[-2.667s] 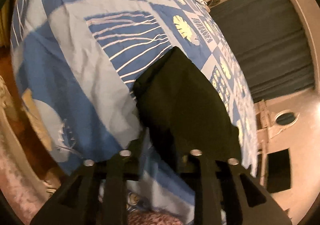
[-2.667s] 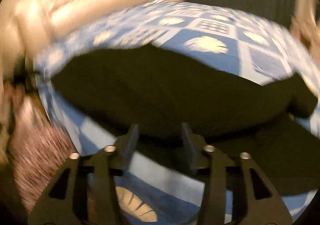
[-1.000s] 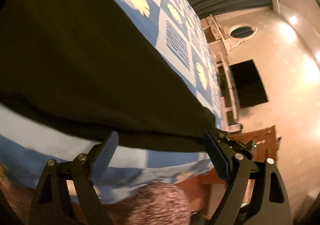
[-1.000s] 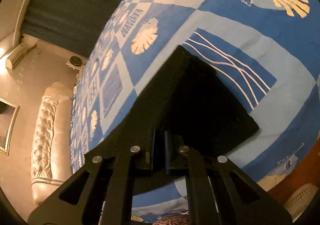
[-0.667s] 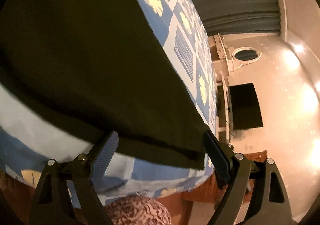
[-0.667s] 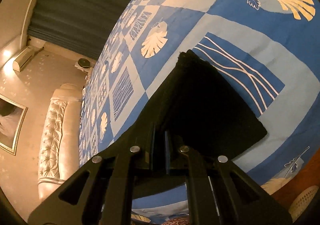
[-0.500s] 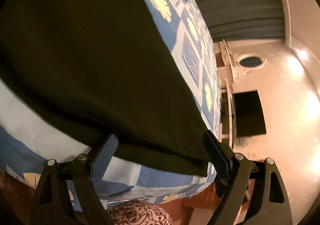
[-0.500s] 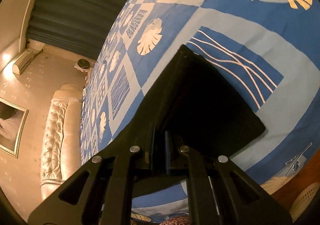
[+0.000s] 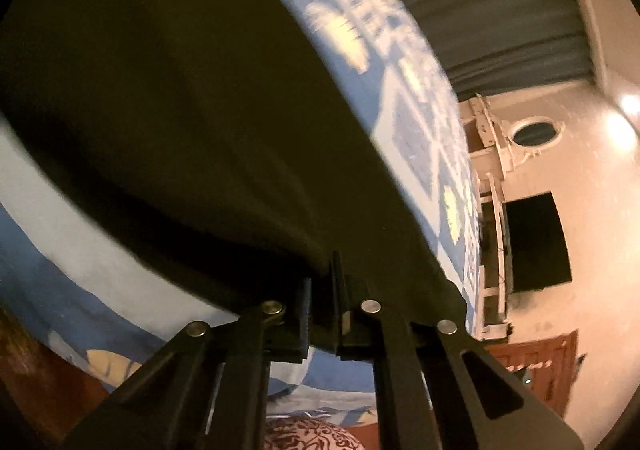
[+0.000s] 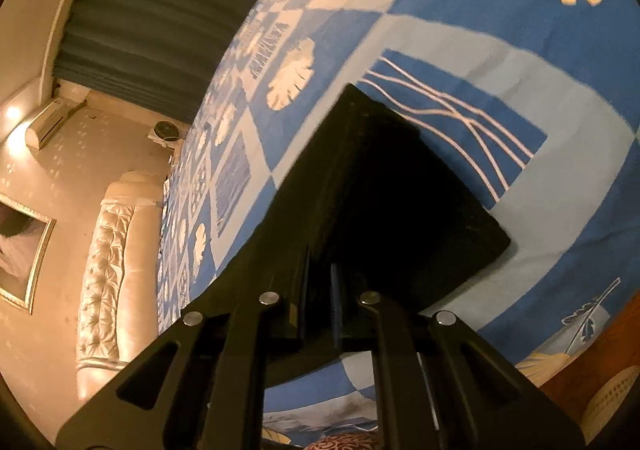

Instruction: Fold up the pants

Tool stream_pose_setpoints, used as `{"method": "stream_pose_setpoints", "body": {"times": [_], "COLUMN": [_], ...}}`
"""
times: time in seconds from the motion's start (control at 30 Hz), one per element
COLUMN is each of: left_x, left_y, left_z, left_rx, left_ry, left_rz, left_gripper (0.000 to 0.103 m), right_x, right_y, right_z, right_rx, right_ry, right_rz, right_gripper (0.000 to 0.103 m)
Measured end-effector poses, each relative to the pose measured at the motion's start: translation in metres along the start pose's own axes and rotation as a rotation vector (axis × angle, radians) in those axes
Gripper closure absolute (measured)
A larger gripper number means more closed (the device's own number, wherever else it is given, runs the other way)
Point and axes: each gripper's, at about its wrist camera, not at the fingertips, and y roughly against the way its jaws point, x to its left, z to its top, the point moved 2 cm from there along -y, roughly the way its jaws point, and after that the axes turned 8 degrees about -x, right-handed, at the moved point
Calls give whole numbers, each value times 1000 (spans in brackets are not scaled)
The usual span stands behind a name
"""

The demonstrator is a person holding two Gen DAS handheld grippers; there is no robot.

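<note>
Now my left gripper (image 9: pixel 320 302) has snapped shut on the pants (image 9: pixel 180 109) hem, matching my right gripper (image 10: pixel 318 290), so I can lift and fold.

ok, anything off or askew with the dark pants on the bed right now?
Nothing stands out. The dark pants lie flat on the blue patterned bedspread. The left gripper and the right gripper are each shut on the near edge. No snags or bunching visible.
</note>
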Motion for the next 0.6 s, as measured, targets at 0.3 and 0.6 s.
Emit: {"method": "stream_pose_setpoints", "body": {"times": [0.3,0.6], "left_x": [17,26], "left_y": [8,7], "left_z": [-8,-13], "left_rx": [34,97], "left_ry": [-34,-55], "left_rz": [25,-10], "left_gripper": [95,66], "right_x": [-20,-34], "right_y": [11,38], "right_z": [-21,-11], "right_rx": [28,16], "right_ry": [3,29], "right_rz": [-31,-48], "right_gripper": [95,62]}}
